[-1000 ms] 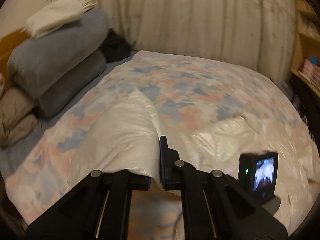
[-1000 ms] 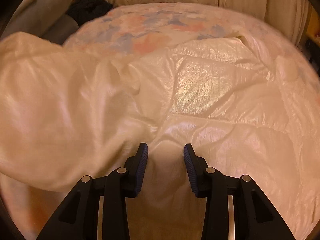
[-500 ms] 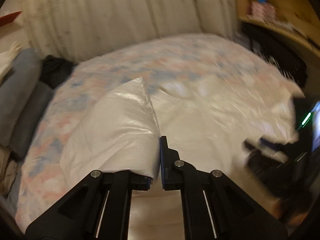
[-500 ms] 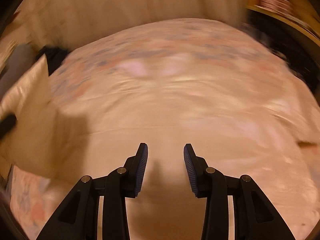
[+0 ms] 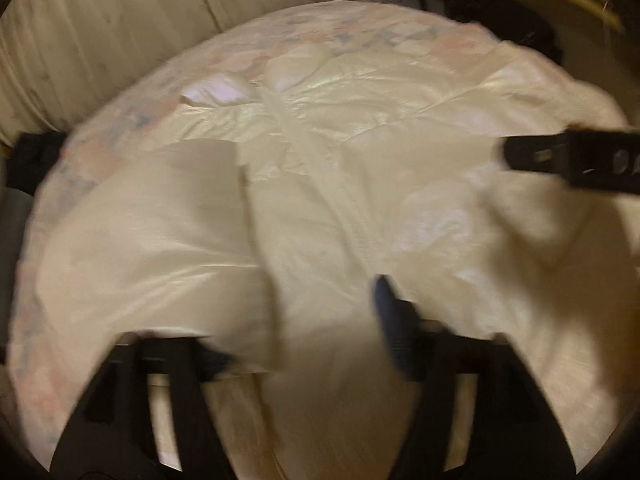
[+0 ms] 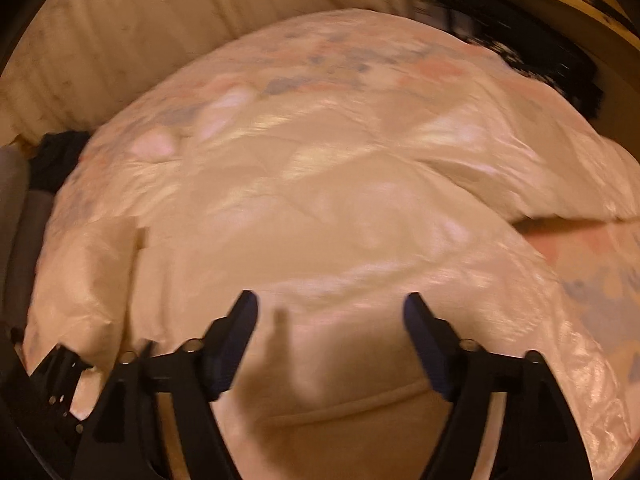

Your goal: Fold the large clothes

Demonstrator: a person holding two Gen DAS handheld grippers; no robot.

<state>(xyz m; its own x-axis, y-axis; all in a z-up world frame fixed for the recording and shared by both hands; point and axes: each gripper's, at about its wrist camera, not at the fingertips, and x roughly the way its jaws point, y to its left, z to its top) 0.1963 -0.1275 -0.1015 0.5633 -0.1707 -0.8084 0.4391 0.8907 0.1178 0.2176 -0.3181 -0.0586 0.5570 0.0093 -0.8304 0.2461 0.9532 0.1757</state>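
Spreading wide: right tool (image 6: 330, 336) has both fingers far apart, nothing between them, tips just above the near part of the cream padded coat (image 6: 320, 208). Left tool (image 5: 304, 336) also looks spread, right finger (image 5: 394, 332) clear and blue-padded, left finger mostly hidden under a fold of coat (image 5: 320, 184) fabric that lies over it; frame is motion-blurred, so contact at that tip is unclear. No pinch visible on either.

Both tools point forward across the bed (image 5: 360, 28), low and near the coat's near edge. Right tool (image 5: 568, 160) shows in the left view as a dark bar at the right edge, over the coat. Left tool (image 6: 60, 384) shows at the lower left of the right view, beside a raised flap of coat.

Coat lies spread over the floral bedspread (image 6: 328, 52), front seam running near to far. Pale curtain (image 5: 120, 20) behind the bed, grey pillows (image 6: 16, 208) at far left.
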